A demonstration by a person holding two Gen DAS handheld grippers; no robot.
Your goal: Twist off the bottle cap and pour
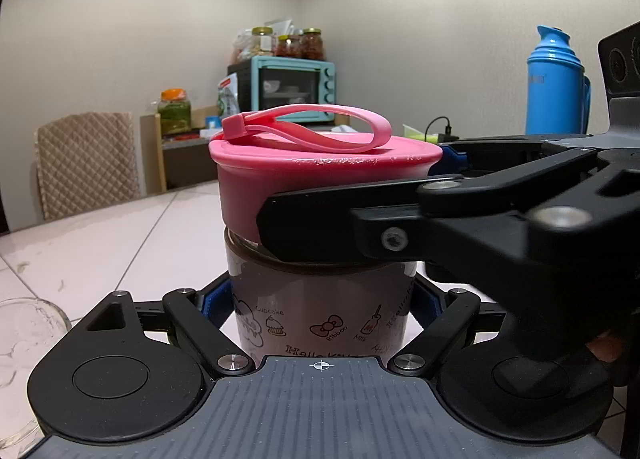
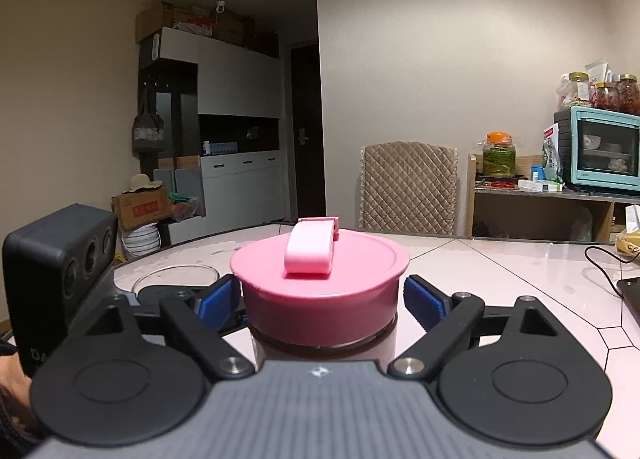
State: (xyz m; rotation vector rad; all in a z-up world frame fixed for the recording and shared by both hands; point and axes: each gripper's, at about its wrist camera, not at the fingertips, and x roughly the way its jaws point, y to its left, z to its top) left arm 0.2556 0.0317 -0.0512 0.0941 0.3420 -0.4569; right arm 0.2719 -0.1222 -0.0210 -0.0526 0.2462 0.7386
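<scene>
A clear bottle (image 1: 320,299) with cartoon prints and dark liquid stands on the white table. It has a wide pink cap (image 1: 320,183) with a pink strap loop on top. My left gripper (image 1: 324,303) is shut on the bottle's body, a blue pad on each side. In the left wrist view my right gripper (image 1: 354,185) reaches in from the right at cap height, one finger in front of the cap and one behind. In the right wrist view the pink cap (image 2: 320,291) sits between my right gripper's (image 2: 320,299) blue pads, with a thin gap at each pad.
An empty glass (image 1: 24,323) stands at the lower left, and its rim (image 2: 176,275) shows behind the left gripper. A blue thermos (image 1: 556,87) stands at the right. A black cable (image 2: 604,259) lies on the table (image 2: 520,279). A quilted chair back (image 2: 408,187) is beyond the far edge.
</scene>
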